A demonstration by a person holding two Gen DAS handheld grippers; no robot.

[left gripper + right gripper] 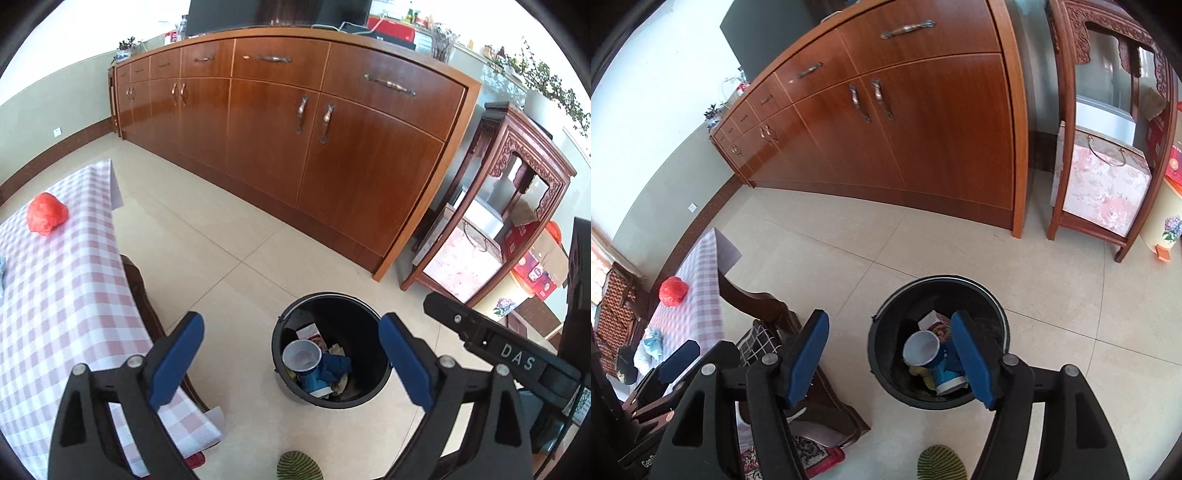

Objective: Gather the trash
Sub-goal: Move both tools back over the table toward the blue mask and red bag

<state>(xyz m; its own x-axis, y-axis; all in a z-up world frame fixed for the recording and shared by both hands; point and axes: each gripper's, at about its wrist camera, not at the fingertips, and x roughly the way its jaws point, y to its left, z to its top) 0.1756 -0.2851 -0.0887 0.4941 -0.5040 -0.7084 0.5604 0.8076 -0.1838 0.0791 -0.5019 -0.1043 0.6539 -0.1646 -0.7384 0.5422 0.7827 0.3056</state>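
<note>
A black trash bucket [369,325] stands on the tiled floor and holds a blue paper cup [303,360], a carton and crumpled scraps. It also shows in the right wrist view [993,317] with the cup [923,349]. My left gripper [291,358] is open and empty above the bucket. My right gripper [890,358] is open and empty above it too. A crumpled red plastic bag [47,213] lies on the checked table [66,314], also in the right wrist view [673,291]. A crumpled bluish tissue [653,341] lies on the table nearer me.
A long wooden sideboard [295,129] runs along the wall. A carved wooden stand [495,206] holding a floral box stands to its right. A dark wooden chair [768,306] sits at the table's edge. A green striped slipper [298,466] shows below.
</note>
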